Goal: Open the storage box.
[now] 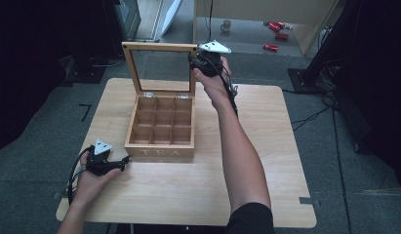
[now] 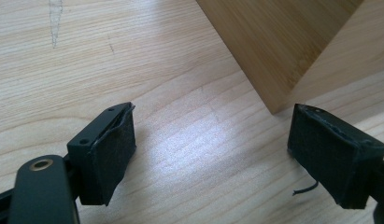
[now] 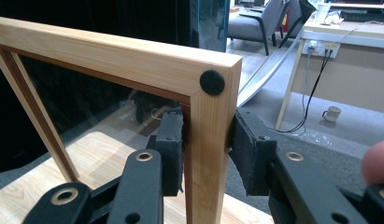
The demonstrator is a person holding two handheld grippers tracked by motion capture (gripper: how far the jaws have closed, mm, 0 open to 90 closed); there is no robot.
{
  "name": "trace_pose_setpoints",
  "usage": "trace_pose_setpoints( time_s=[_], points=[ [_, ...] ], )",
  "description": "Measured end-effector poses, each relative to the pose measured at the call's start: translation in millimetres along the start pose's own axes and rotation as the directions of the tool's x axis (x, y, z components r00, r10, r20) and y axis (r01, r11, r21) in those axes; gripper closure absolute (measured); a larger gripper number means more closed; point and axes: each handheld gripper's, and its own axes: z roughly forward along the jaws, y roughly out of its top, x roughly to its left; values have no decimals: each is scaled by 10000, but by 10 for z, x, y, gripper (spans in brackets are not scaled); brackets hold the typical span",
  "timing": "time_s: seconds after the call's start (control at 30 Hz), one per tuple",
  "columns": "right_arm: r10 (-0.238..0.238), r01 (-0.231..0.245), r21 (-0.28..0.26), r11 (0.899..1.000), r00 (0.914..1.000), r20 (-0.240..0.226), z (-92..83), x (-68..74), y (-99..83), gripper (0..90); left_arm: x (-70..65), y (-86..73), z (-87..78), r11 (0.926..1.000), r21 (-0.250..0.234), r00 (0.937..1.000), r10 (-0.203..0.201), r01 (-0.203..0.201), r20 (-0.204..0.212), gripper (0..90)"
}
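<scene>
While the tea box [image 1: 161,127] sits mid-frame in the high view, the right gripper [image 1: 204,62] pinches the raised lid [image 1: 159,47] corner upper centre, likely to swing it. Left gripper [image 1: 121,164] rests lower left, probably steadying. Left gripper view: jaws wide apart, empty, box corner upper right. Right gripper view: pads [image 3: 173,149] clamp the lid frame's upright, centre.

The high view is dim, dark at both side edges. Soft glare whitens the tabletop [image 2: 203,154] up close. Nearest parts blur slightly.
</scene>
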Motion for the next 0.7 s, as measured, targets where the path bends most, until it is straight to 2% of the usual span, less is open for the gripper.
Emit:
trace_pose_setpoints(
  time_s=[0.27,0.37,0.7],
  points=[
    [638,-640,245,9976,9979,82,226,-119,72,669,-3,10,11,10000,2,10000,70,-70,-25,155],
    [732,-735,323,9968,9973,104,285,-150,90,669,-2,12,12,10000,7,10000,64,-64,-12,155],
    [1361,-1386,464,9893,9892,535,519,-224,109,668,-2,17,16,9999,23,9999,123,-123,-11,155]
  ],
)
